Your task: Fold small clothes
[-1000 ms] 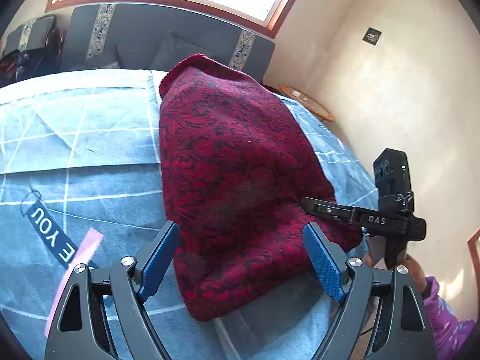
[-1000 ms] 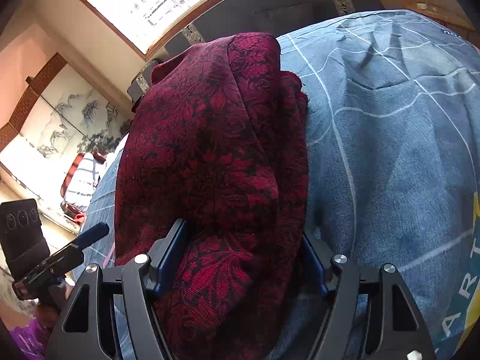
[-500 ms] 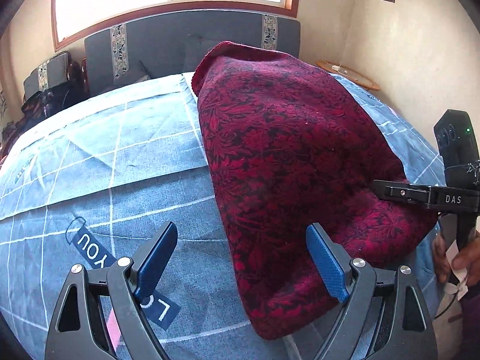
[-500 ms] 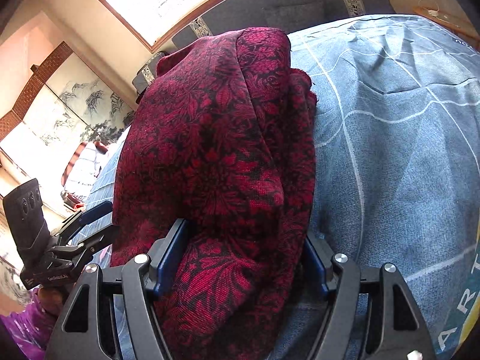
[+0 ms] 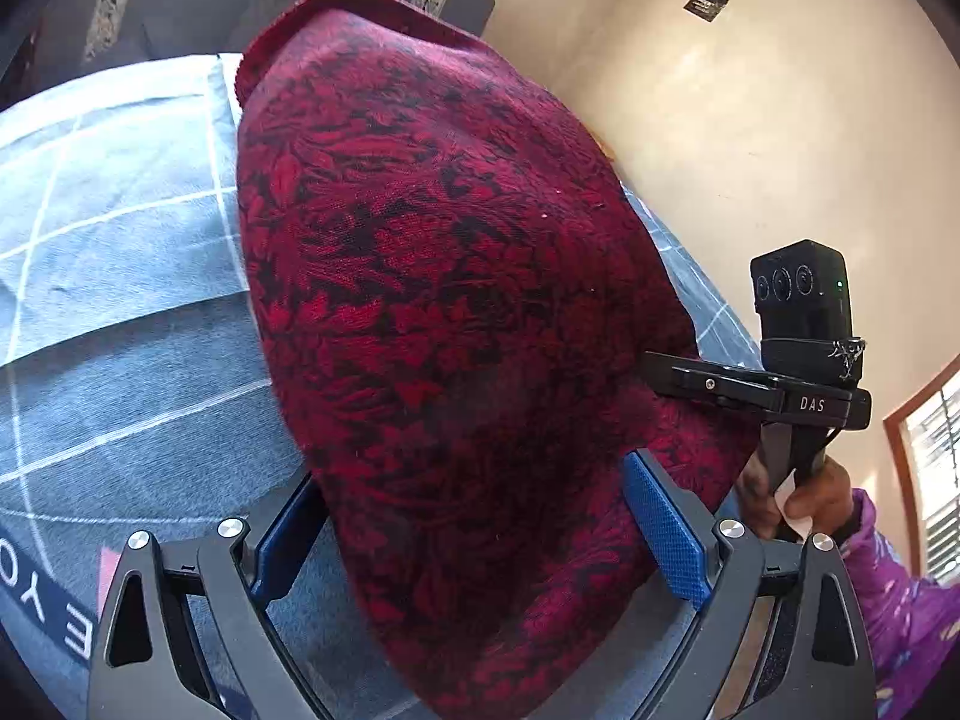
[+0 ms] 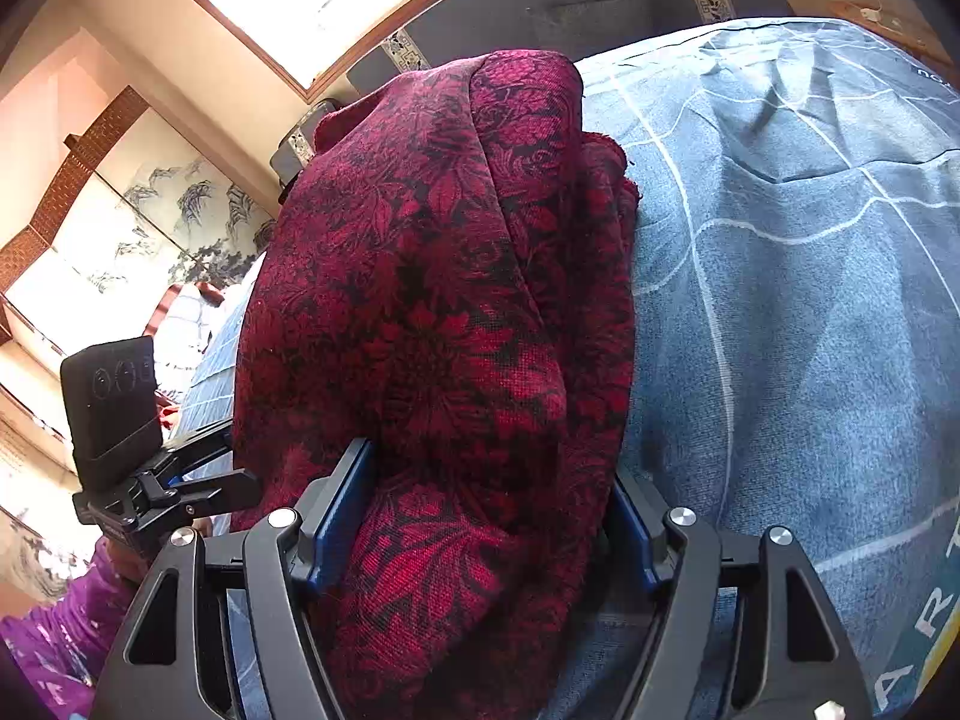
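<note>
A dark red garment with a black flower pattern (image 5: 444, 276) lies in a folded heap on the blue bed cover (image 5: 120, 312). My left gripper (image 5: 474, 534) is open, its blue pads on either side of the garment's near end. My right gripper (image 6: 486, 528) is also open wide, with the garment's other end (image 6: 456, 324) bunched between its pads. Each gripper shows in the other's view: the right one (image 5: 798, 396) beside the garment, the left one (image 6: 138, 480) at the cloth's left edge.
The blue bed cover (image 6: 810, 300) has white lines and some lettering. A grey headboard (image 6: 588, 6) and a window stand behind. A wall (image 5: 750, 90) runs close along the bed's side. The person's hand and purple sleeve (image 5: 888, 570) hold the right gripper.
My left gripper has moved forward and right, so the garment's near end now sits between its pads. The right gripper stays put around the other end.
</note>
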`<state>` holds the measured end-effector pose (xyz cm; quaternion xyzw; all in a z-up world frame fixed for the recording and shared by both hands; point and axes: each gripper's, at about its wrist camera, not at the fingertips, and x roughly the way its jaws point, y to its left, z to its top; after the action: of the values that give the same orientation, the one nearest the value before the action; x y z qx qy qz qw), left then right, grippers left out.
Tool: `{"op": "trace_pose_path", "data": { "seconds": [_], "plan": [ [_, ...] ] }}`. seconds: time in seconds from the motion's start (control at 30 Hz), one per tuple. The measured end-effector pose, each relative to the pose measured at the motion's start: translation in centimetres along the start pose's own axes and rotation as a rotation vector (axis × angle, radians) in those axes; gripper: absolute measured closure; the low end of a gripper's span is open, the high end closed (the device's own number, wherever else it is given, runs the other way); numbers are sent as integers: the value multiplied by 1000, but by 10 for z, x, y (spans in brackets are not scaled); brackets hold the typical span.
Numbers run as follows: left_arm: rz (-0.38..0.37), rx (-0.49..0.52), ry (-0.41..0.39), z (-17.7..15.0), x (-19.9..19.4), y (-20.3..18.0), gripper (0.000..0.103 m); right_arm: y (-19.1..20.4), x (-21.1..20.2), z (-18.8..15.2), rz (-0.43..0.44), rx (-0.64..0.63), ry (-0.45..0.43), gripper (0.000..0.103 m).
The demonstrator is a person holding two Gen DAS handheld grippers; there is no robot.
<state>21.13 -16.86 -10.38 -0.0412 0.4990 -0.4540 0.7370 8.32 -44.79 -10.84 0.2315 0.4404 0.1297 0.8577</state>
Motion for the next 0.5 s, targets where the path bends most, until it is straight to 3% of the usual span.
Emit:
{"op": "trace_pose_path", "data": {
  "seconds": [0.2, 0.23, 0.3, 0.33, 0.43, 0.5],
  "plan": [
    [-228, -188, -4, 23, 4, 46, 9, -15, 9, 22, 58, 45, 46, 34],
    [-220, -173, 5, 24, 6, 46, 10, -17, 11, 25, 73, 56, 49, 33],
    [-135, -98, 2, 25, 11, 42, 31, -17, 16, 28, 85, 48, 56, 35],
    [-95, -78, -4, 25, 13, 42, 46, -15, 17, 28, 75, 36, 54, 40],
    [-81, -130, -9, 26, 13, 49, 59, -10, 23, 27, 75, 49, 58, 58],
    [-16, -66, -49, 25, 3, 36, 64, -2, 22, 28, 81, 48, 44, 63]
  ]
}}
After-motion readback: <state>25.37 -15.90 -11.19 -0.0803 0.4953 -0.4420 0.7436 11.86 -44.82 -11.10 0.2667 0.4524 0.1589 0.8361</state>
